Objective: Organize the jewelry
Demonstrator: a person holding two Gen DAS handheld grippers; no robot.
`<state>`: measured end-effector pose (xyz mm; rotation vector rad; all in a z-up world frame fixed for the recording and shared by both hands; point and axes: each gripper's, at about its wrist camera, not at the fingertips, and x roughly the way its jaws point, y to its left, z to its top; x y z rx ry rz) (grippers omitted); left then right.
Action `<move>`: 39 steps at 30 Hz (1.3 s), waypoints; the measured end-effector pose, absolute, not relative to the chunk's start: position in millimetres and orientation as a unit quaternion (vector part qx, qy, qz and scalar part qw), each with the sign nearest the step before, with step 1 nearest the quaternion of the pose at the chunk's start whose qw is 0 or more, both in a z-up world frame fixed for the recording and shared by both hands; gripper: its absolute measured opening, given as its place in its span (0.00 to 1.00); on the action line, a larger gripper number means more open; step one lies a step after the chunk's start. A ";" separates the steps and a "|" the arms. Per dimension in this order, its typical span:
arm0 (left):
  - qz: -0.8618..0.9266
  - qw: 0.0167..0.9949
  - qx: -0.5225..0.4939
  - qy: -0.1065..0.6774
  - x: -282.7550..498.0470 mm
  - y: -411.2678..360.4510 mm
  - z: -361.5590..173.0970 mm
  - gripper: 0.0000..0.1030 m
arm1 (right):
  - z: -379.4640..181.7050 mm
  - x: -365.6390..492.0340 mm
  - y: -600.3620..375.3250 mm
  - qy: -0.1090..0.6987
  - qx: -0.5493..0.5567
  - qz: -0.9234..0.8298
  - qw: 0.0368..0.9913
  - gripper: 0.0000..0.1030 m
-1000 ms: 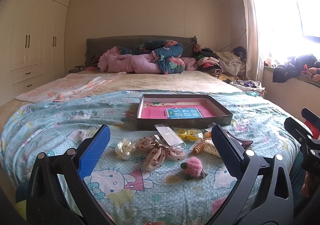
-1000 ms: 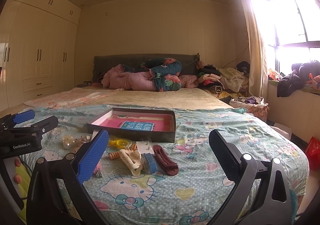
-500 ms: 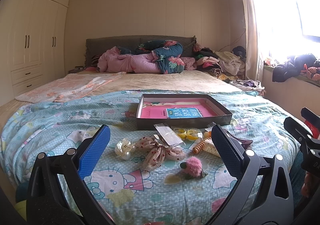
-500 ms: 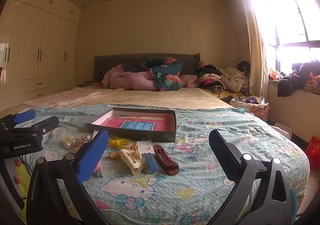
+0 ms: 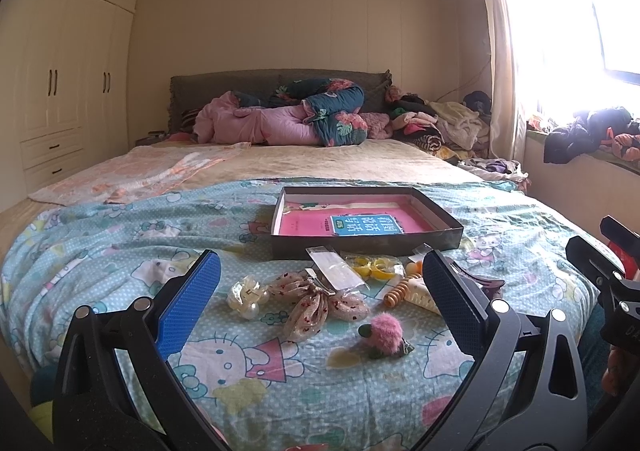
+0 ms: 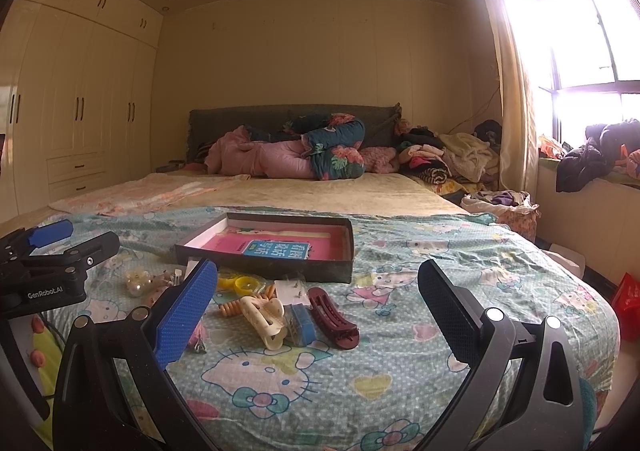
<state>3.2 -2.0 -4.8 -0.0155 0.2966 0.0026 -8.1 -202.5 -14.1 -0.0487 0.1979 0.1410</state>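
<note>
Hair clips lie scattered — left claw reads "GenRobot.AI".

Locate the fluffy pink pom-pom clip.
In the left wrist view the pink pom-pom clip lies on the bedspread, nearest the camera, just right of the dotted fabric bow.

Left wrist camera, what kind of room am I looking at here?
Almost certainly a home bedroom: a wide bed with a padded headboard and bundled quilts, plus built-in wardrobes along the wall. Hair accessories and a shallow box lie on the cartoon bedspread.
</note>
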 end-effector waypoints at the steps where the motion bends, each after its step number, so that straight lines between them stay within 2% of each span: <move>1: 0.002 0.989 -0.008 0.149 3.3 -2.2 -5.2 0.90 | -14.9 -7.7 -201.9 0.099 -0.025 0.071 0.992 0.94; 27: 0.033 0.977 -0.056 0.203 33.3 40.0 -17.8 0.90 | -35.2 36.2 -160.3 0.190 -0.063 0.165 0.966 0.94; 39: 0.055 0.961 -0.081 0.260 63.2 72.5 -35.6 0.90 | -49.3 68.3 -142.9 0.234 -0.082 0.207 0.947 0.94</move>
